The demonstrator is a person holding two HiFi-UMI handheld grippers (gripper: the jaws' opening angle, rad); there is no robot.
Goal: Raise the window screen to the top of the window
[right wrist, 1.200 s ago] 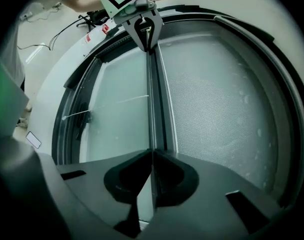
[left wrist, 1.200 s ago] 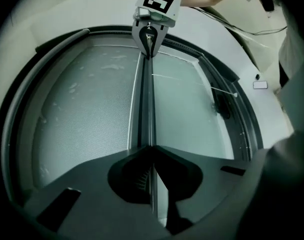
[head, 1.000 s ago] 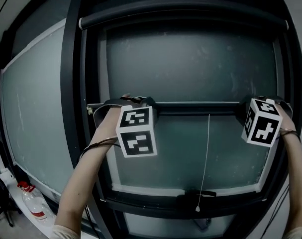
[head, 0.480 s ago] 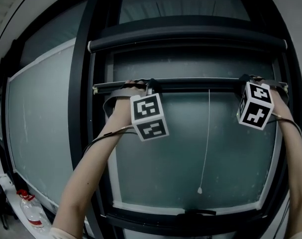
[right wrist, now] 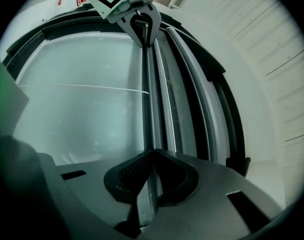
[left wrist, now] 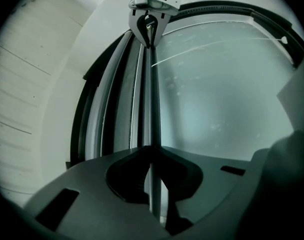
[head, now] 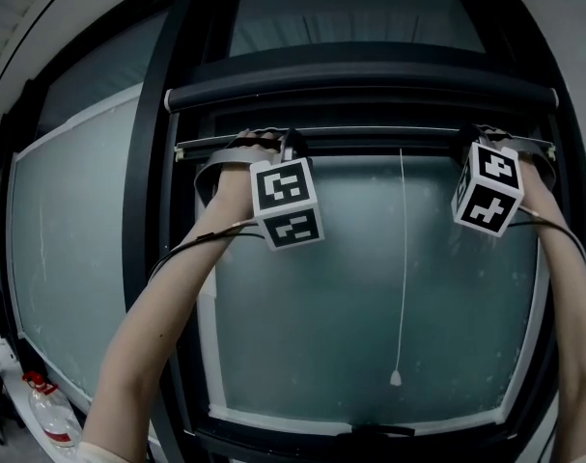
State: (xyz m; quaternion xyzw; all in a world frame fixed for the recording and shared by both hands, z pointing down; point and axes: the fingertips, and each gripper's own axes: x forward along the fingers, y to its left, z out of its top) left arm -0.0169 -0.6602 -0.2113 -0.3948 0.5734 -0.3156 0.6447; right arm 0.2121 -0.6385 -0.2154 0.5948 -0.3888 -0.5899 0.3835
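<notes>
Screen bar has climbed from mid-window a second ago to just under the roller housing above the tools; the pull cord hangs below, between them. Left tool and right tool are each clenched on the bar, one near each end. Judged: raise nearly done, with only a thin gap left to close.

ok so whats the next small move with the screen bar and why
Probably lift both ends evenly a little higher: the left gripper and right gripper are each clamped on the slim dark screen bar, which sits level just below the black roller housing, a narrow gap apart.
</notes>
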